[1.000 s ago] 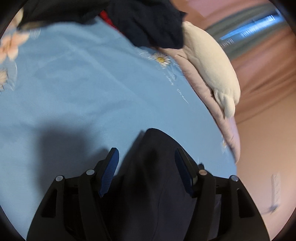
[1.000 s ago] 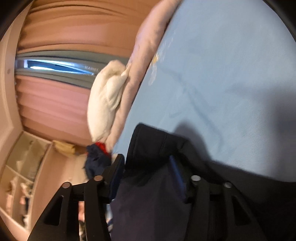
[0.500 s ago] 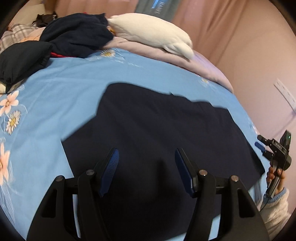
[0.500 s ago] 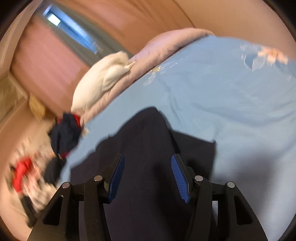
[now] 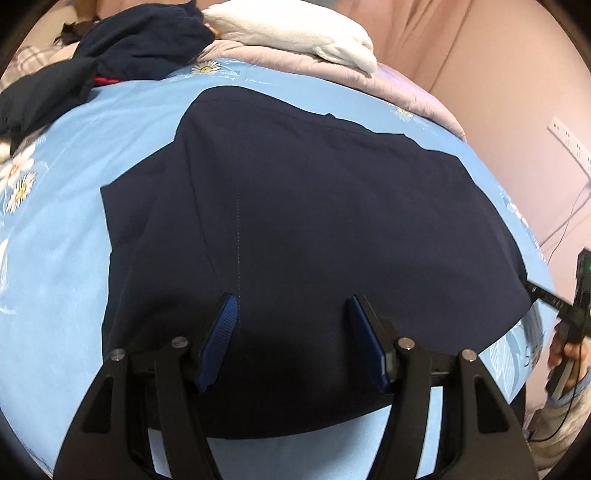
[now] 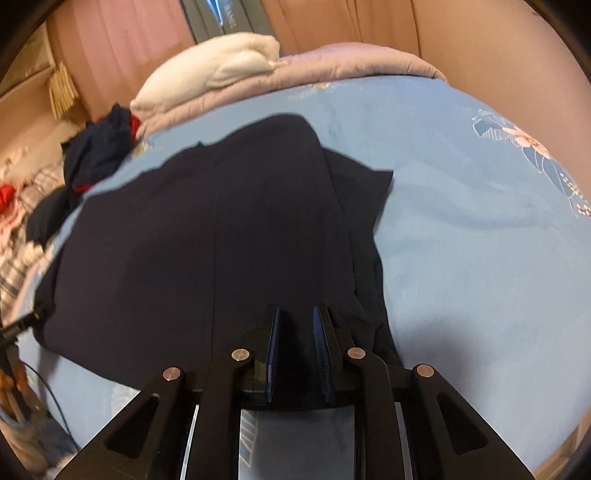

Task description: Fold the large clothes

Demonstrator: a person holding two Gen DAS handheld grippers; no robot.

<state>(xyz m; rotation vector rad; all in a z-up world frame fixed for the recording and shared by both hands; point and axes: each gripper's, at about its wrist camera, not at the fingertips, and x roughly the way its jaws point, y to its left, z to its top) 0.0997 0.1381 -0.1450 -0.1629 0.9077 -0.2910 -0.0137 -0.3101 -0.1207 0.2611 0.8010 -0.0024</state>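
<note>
Blue bedsheet [image 5: 66, 258] beneath navy garment [image 5: 314, 221]

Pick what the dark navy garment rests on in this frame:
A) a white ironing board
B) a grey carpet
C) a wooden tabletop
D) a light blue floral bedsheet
D: the dark navy garment lies spread on the light blue floral bedsheet, whose daisy prints show at the edges in both wrist views.

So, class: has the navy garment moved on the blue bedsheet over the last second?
Yes. The navy garment went from bunched near the tongs to spread across the blue bedsheet toward the white pillow.
</note>
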